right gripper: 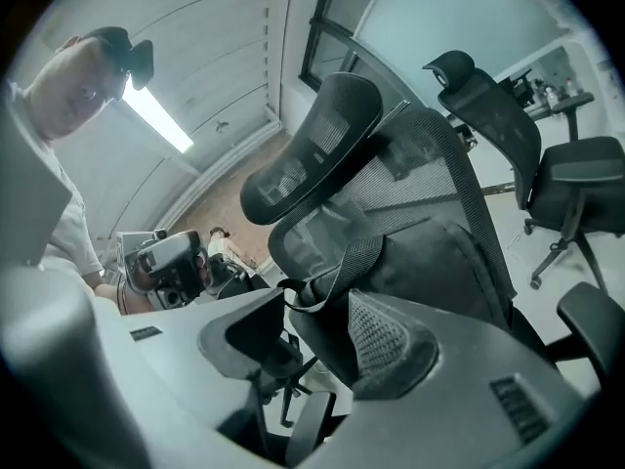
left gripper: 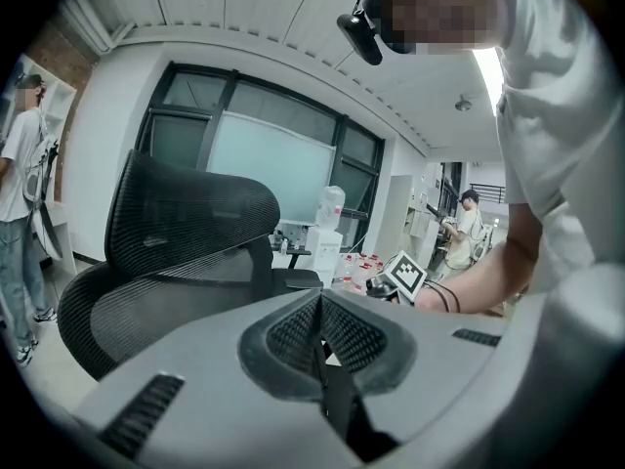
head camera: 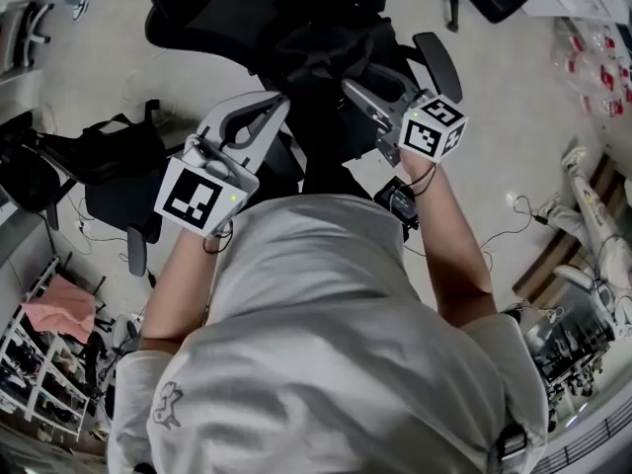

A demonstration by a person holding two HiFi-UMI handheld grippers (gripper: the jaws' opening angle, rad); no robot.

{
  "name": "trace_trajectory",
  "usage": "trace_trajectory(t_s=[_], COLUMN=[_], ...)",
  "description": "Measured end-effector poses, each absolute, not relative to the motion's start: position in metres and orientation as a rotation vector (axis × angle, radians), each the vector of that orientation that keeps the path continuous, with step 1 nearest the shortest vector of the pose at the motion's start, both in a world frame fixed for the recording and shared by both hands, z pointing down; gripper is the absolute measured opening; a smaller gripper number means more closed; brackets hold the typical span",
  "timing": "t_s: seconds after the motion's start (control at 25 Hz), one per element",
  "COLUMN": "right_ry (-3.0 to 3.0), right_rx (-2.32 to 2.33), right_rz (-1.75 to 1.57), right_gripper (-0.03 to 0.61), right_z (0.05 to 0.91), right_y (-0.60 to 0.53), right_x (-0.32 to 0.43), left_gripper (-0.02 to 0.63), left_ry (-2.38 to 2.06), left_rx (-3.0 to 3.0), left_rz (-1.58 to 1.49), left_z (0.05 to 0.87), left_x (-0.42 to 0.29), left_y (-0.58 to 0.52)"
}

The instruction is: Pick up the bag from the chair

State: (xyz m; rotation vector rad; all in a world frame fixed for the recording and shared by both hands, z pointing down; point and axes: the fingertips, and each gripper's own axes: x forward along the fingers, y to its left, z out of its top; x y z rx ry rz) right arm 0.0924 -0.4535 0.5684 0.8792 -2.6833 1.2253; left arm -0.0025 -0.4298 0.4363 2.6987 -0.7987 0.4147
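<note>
The black bag lies on the black office chair straight ahead of me. In the right gripper view the bag rests against the chair's mesh back, under the headrest. Its strap loops down to the gap between my jaws. My right gripper is open right at the bag, with the strap loop at its tips. My left gripper is shut with nothing in it, beside the bag's left edge and aimed past it.
A second black chair stands at the left. Its mesh back fills the left gripper view. The target chair's armrest juts out by my right gripper. Cables and white robot legs lie on the floor at the right. A person stands far left.
</note>
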Motion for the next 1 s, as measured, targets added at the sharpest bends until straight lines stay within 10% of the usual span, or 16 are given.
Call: trace_trajectory(t_s=[1.0], right_ry=[-2.806], right_rx=[0.833], right_rz=[1.463], right_gripper=[0.236], right_z=[0.556], right_y=[-0.464], right_x=[0.087], left_gripper=[0.011], left_ry=[-0.759], left_rx=[2.664], left_rz=[0.419], left_z=[0.45], left_x=[0.003], left_y=[-0.43])
